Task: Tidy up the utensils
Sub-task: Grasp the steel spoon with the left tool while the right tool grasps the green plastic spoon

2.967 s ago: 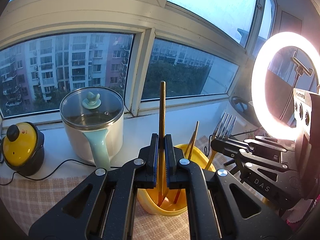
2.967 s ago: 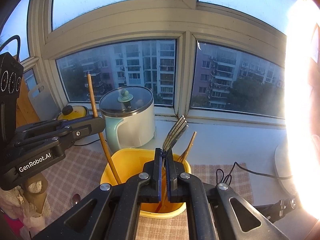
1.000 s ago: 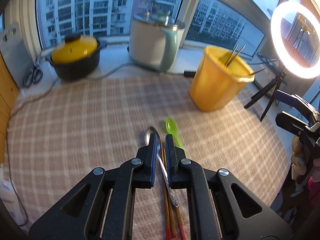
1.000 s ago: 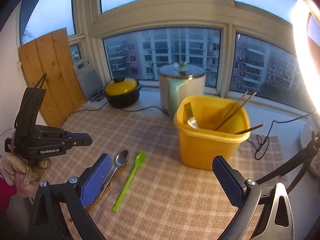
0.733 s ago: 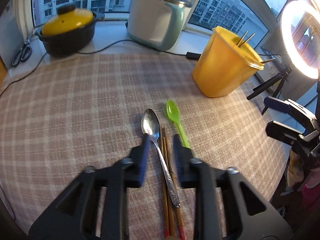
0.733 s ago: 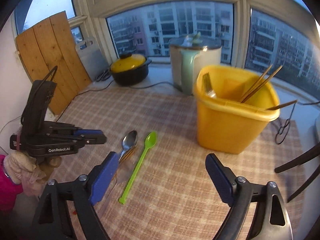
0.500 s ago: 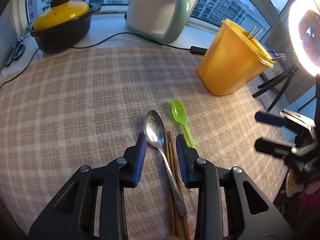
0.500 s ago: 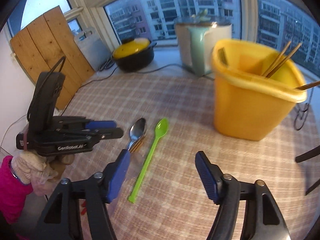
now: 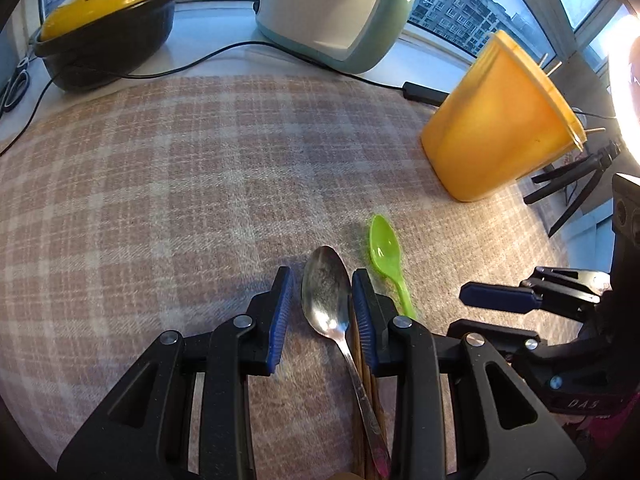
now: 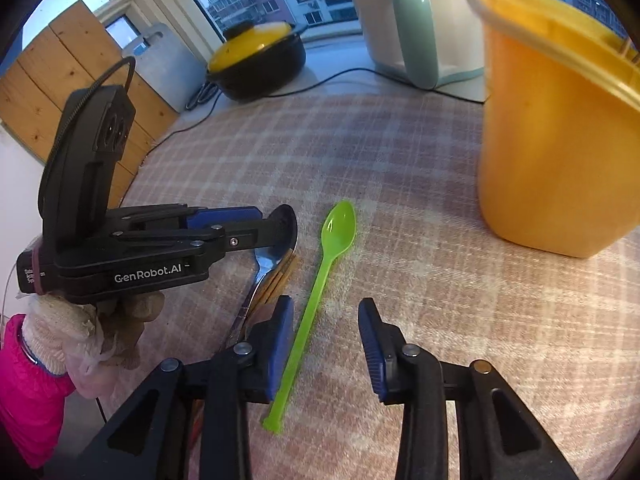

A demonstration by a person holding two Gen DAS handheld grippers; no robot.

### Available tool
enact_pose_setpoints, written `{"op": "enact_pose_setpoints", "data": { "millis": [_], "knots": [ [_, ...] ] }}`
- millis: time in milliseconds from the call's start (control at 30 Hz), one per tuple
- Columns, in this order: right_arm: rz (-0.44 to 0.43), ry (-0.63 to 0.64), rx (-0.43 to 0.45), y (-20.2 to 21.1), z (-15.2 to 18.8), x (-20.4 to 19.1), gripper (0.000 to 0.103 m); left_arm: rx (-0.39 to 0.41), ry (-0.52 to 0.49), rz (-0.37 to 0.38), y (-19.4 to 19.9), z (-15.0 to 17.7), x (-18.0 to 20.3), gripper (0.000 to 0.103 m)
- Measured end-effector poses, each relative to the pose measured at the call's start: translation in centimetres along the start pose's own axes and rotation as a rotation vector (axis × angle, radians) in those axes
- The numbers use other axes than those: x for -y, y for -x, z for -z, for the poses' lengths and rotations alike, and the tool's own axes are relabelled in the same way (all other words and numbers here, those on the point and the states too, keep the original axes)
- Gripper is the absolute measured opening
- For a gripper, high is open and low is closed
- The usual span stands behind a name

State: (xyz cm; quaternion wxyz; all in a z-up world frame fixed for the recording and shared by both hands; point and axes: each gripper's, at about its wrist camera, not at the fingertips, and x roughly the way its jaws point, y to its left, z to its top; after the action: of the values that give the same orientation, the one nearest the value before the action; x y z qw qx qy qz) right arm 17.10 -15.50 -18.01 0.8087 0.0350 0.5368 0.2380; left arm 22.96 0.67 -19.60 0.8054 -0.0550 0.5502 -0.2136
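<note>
A metal spoon (image 9: 326, 300) lies on the checked tablecloth over a pair of brown chopsticks (image 9: 362, 396). My left gripper (image 9: 322, 288) is open, its jaws on either side of the spoon's bowl, low over the cloth; it also shows in the right wrist view (image 10: 256, 226). A green plastic spoon (image 10: 320, 288) lies just right of the metal spoon (image 10: 276, 256). My right gripper (image 10: 326, 320) is open around the green spoon's handle; it shows in the left wrist view (image 9: 496, 308). The yellow utensil bucket (image 9: 500, 120) stands at the right with chopsticks in it.
A white and mint electric pot (image 9: 340, 8) and a black pot with a yellow lid (image 9: 104, 20) stand on the windowsill with cables. Wooden boards (image 10: 60, 80) lean at the left. A ring light on a tripod (image 9: 624, 80) stands beyond the bucket.
Both grippers have come down from the bucket to the cloth. The left gripper has opened around the metal spoon. The right gripper has narrowed and moved over the green spoon's handle.
</note>
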Motion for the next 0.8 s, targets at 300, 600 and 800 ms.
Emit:
{"op": "enact_pose_setpoints", "data": {
  "millis": [300,600,800],
  "knots": [
    [-0.005,-0.007,-0.027,-1.5,-0.6,0.0,0.025,0.001,-0.015,-0.012,-0.9,-0.3,0.2,0.030],
    [0.007,-0.007,-0.042,-2.3,-1.0,-0.3,0.023,0.035,-0.091,-0.066,-1.2,0.2,1.2,0.014],
    [0.027,-0.005,-0.055,-3.0,-1.4,-0.3,0.022,0.055,-0.106,-0.066,-1.0,0.2,1.4,0.006]
  ]
}}
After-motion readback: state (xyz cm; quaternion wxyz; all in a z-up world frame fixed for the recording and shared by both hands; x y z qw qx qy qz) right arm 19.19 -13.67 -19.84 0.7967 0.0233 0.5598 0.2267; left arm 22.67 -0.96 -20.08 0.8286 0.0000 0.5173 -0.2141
